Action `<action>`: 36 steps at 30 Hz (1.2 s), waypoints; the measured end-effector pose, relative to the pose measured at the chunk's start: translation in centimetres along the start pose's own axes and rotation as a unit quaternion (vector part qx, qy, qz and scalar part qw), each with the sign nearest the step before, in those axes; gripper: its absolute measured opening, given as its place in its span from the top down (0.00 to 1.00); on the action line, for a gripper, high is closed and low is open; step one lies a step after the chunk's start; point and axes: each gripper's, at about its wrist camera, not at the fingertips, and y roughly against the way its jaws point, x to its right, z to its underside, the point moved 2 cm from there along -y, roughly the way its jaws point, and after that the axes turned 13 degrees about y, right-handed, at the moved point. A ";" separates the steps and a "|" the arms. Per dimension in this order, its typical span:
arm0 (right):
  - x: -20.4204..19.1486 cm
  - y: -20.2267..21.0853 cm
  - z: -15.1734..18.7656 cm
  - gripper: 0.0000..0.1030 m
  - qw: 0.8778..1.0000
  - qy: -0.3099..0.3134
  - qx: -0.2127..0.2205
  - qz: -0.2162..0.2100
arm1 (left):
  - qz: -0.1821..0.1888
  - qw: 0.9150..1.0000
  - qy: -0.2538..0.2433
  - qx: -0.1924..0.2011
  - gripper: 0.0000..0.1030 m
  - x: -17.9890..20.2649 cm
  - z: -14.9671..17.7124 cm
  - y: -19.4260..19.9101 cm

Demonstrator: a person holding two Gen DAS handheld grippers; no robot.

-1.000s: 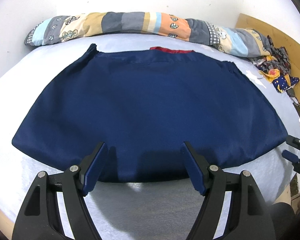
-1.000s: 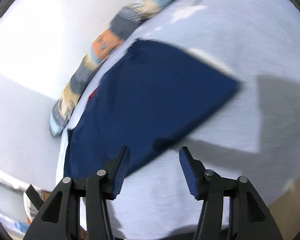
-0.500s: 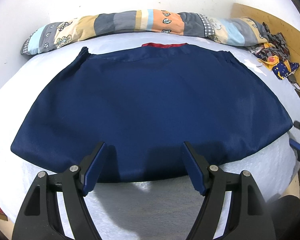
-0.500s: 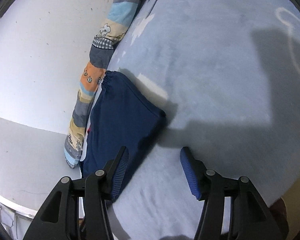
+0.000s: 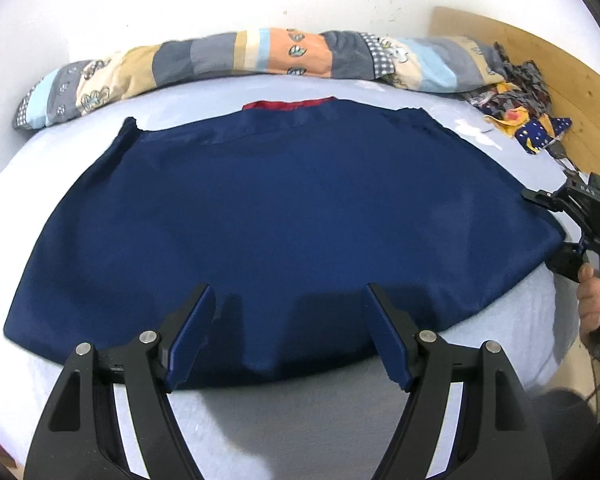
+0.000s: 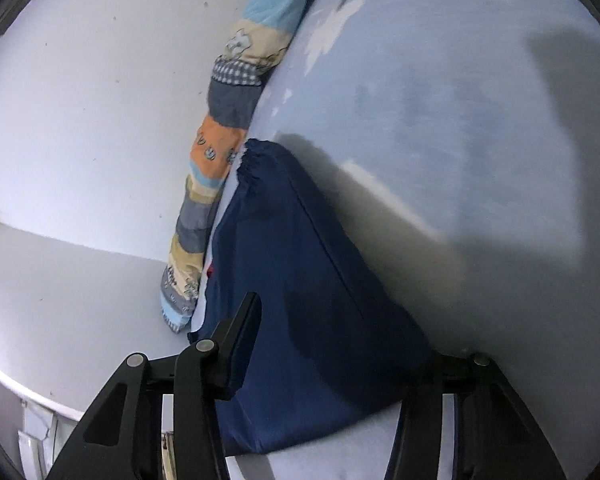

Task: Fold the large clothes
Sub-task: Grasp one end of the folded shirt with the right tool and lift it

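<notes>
A large navy blue garment (image 5: 284, 216) lies spread flat on the pale blue bed (image 5: 300, 420), with a red lining (image 5: 288, 104) showing at its far edge. My left gripper (image 5: 288, 328) is open and empty, hovering over the garment's near hem. My right gripper (image 5: 556, 232) is at the garment's right corner. In the right wrist view the navy cloth (image 6: 300, 280) lies between the open jaws of the right gripper (image 6: 340, 348), with one finger under the corner and hidden by it.
A rolled patchwork quilt (image 5: 240, 60) lies along the white wall behind the garment. A heap of patterned cloth (image 5: 520, 104) sits at the far right by a wooden headboard (image 5: 540, 60). The bed's right edge drops off near my right gripper.
My right gripper has moved in onto the garment's right corner, so the cloth now lies between its jaws. My left gripper has stayed over the near hem, shifting slightly.
</notes>
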 end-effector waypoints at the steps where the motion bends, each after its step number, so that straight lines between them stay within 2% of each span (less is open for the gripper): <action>1: -0.1 -0.5 -0.2 0.53 1.000 0.004 -0.005 -0.014 | 0.004 1.000 0.015 -0.007 0.27 -0.1 -0.7 -0.5; 4: -0.7 -1.6 -0.7 0.52 0.999 0.008 -0.012 -0.043 | 0.004 0.998 0.056 -0.021 0.27 -0.7 -2.6 -1.9; 9: -0.6 -3.7 -1.6 0.51 0.999 0.020 -0.026 -0.031 | -0.010 0.996 0.081 -0.025 0.27 -1.3 -3.9 -3.4; 10: -0.8 -4.0 -1.7 0.55 0.999 0.029 -0.036 -0.024 | -0.023 0.996 0.077 -0.026 0.27 -1.4 -3.9 -3.9; 11: -1.1 -4.1 -1.9 0.70 0.998 0.039 -0.042 -0.014 | -0.035 0.996 0.074 -0.031 0.27 -1.5 -3.9 -4.4; 12: -1.3 -4.1 -1.9 0.80 0.998 0.051 -0.045 0.001 | -0.043 0.996 0.072 -0.033 0.27 -1.6 -3.8 -4.8; 14: -1.6 -3.7 -1.6 0.82 0.998 0.054 -0.041 0.004 | -0.066 0.995 0.058 -0.048 0.26 -1.9 -3.3 -6.1; 16: -2.2 -3.3 -1.4 0.83 0.998 0.062 -0.032 0.003 | -0.093 0.995 0.000 -0.045 0.25 -0.9 -2.5 -6.9; 17: -2.9 -3.0 -1.4 0.83 0.997 0.071 -0.029 0.001 | -0.099 0.994 -0.013 -0.042 0.25 -0.6 -2.4 -6.8; 19: -3.9 -2.6 -1.4 0.83 0.996 0.081 -0.024 -0.005 | -0.084 0.995 0.008 -0.044 0.26 -0.5 -2.7 -6.0; 20: -4.3 -2.4 -1.4 0.83 0.996 0.084 -0.024 -0.008 | -0.067 0.997 0.025 -0.027 0.26 -0.3 -3.1 -5.0; 23: -5.8 -2.1 -1.4 0.83 0.995 0.102 -0.022 -0.005 | -0.055 0.998 0.014 0.002 0.26 1.1 -4.1 -3.9; 24: -6.2 -2.2 -1.5 0.83 0.994 0.108 -0.022 -0.003 | -0.059 0.998 0.004 -0.001 0.26 1.7 -4.3 -4.3; 26: -6.9 -2.3 -1.5 0.84 0.993 0.113 -0.022 -0.001 | -0.080 0.996 -0.008 -0.038 0.25 2.4 -4.3 -6.6; 27: -7.0 -2.2 -1.4 0.84 0.993 0.113 -0.022 -0.001 | -0.099 0.993 -0.014 -0.068 0.18 2.1 -4.0 -8.3; 29: -7.6 -2.5 -1.4 0.84 0.993 0.114 -0.025 0.001 | -0.106 0.992 -0.003 -0.062 0.10 1.4 -4.0 -8.8; 31: -8.1 -2.2 -1.1 0.84 0.992 0.121 -0.025 0.005 | -0.086 0.994 0.024 -0.066 0.12 0.6 -4.3 -8.0; 34: -9.1 -2.4 -1.0 0.84 0.991 0.133 -0.027 0.009 | -0.084 0.995 0.059 -0.008 0.13 -1.4 -4.3 -5.0; 36: -9.8 -2.7 -0.9 0.84 0.989 0.143 -0.029 0.013 | -0.090 0.994 0.069 -0.001 0.13 -2.7 -4.0 -4.4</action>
